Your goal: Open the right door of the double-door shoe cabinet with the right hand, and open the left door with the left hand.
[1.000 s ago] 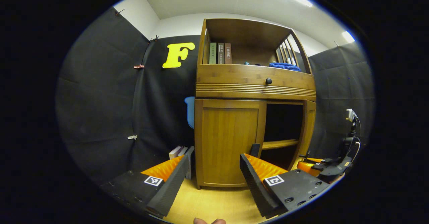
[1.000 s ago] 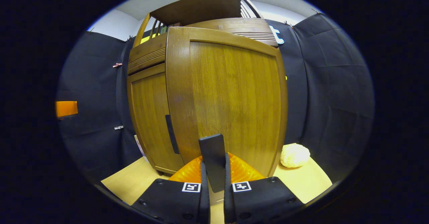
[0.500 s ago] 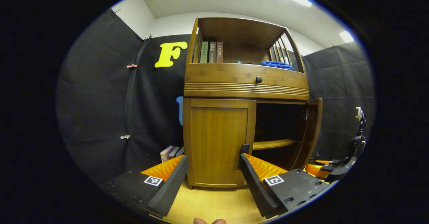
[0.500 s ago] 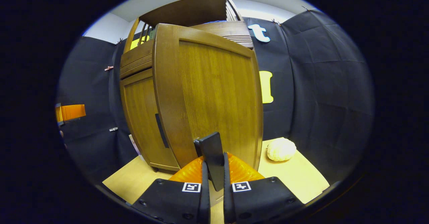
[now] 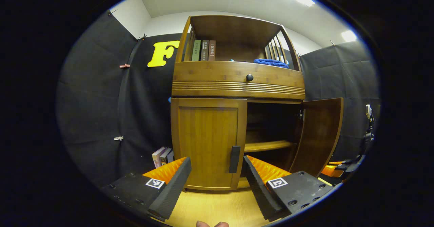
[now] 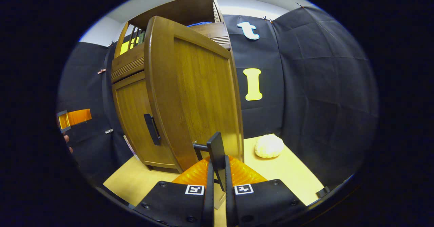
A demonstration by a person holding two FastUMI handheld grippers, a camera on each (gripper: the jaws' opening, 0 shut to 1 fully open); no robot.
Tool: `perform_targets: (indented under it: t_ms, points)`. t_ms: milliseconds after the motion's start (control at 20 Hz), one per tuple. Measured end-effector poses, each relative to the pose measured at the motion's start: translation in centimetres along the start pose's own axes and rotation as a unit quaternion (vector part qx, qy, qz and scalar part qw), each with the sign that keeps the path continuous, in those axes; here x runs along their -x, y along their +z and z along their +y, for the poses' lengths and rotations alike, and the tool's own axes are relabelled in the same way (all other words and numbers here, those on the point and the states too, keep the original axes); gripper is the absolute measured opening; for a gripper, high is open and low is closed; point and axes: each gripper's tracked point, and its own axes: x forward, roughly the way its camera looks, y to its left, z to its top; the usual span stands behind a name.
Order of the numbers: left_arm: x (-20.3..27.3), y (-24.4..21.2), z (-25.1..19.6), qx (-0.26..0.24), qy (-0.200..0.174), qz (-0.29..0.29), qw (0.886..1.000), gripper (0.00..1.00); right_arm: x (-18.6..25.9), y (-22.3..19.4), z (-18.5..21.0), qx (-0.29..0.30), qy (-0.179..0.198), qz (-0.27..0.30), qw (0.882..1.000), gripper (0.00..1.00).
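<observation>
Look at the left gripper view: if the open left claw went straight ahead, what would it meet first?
Probably the closed brown wooden left door near its black handle, which lies ahead between the open left claw fingers; depth is unclear.

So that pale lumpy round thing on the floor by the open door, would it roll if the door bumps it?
Probably only a little. The pale lump looks rounded but flattish underneath, so it would likely scoot or wobble on the smooth wooden floor rather than roll far. Its bumpy surface suggests something soft and light, though that is hard to confirm. The right door is apart from it now.
</observation>
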Motion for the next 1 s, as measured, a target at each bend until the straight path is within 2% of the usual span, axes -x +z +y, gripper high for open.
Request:
perform_targets:
  t_ms: [100,300,450,550,600,1000]
  points:
    - [-0.4,0.0,-0.6,-0.001,-0.002,0.000,1.000,0.92,0.4,0.3,-0.8,0.014,0.001,0.001,1.000,0.15]
    - [-1.4,0.0,-2.3,-0.004,-0.008,0.002,1.000,0.94,0.6,0.6,-2.7,0.040,0.006,0.008,0.999,0.15]
    - [-2.2,-0.2,-3.4,-0.004,-0.010,0.006,1.000,0.94,0.7,1.5,-5.2,0.059,-0.012,0.006,0.998,0.16]
    - [-2.8,-0.2,-4.0,-0.004,-0.013,0.007,1.000,0.94,0.9,2.1,-6.7,0.056,-0.018,0.000,0.998,0.12]
    - [-3.1,-0.2,-4.5,-0.005,-0.014,0.007,1.000,0.92,1.1,2.3,-7.2,0.052,-0.019,-0.002,0.998,0.12]
    - [-6.3,-1.4,-6.1,-0.021,-0.011,0.019,1.000,0.94,1.8,3.0,-9.5,0.031,-0.026,-0.009,0.999,0.12]
